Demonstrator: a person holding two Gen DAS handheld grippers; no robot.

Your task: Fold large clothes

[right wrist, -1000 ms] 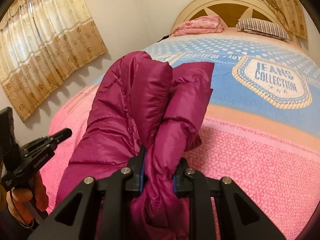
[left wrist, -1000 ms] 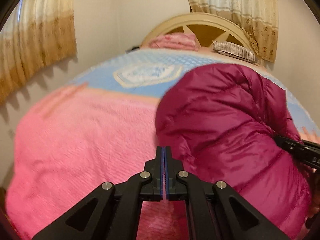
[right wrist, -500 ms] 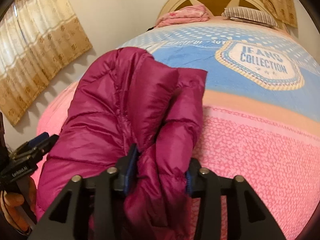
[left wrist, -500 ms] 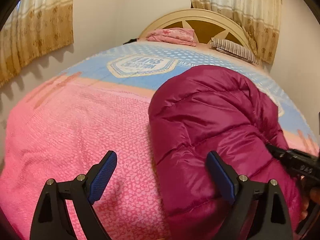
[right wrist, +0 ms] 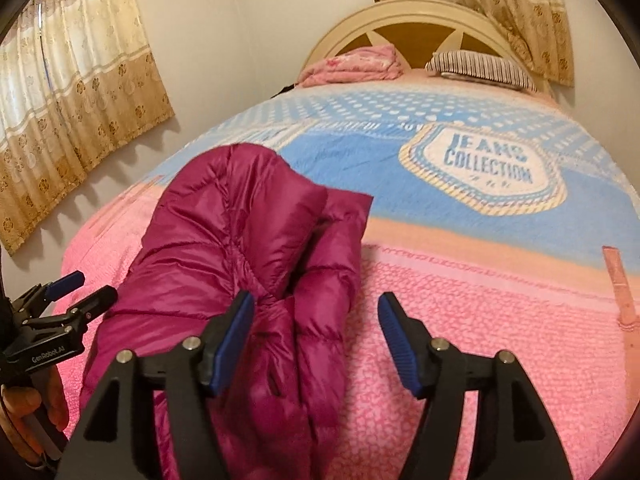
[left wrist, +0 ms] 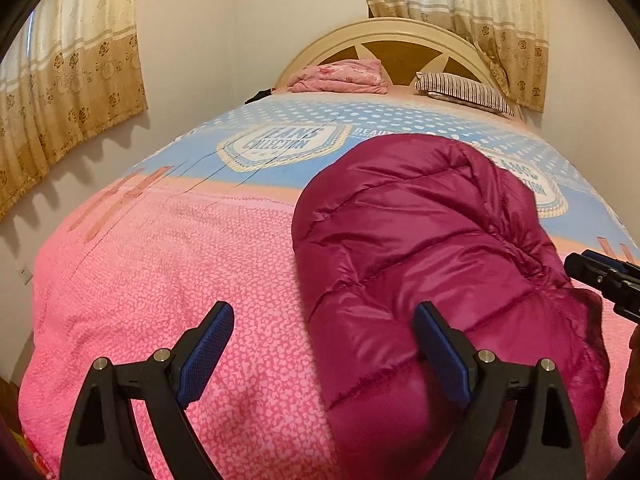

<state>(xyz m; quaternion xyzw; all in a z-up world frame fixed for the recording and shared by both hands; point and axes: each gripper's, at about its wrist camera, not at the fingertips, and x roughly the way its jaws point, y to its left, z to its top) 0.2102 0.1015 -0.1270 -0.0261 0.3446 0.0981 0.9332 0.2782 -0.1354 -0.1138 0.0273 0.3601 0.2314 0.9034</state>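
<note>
Folding: jacket (left wrist: 432,248) sits bundled on bed (left wrist: 160,280).
Left gripper (left wrist: 324,352): yours gapes wide, empty.
Right gripper (right wrist: 316,340): spread wide, gripping nothing.
Next: pick an edge, probably tidy the bundle.

Warm, even indoor light; soft scalloped shadows are cast under the curtains (left wrist: 72,92). Strong fisheye bending, dark vignetted corners, slight softness throughout.

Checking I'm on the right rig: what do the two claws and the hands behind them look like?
The left claw and right claw are alike: matte black angular frames with triangular cut-outs, silver pivot bolts, and ribbed blue pads on the fingers. White "GenRobot.AI" lettering marks the left claw's body in the right wrist view. A bare hand grips its handle; no sleeve or cable shows.
</note>
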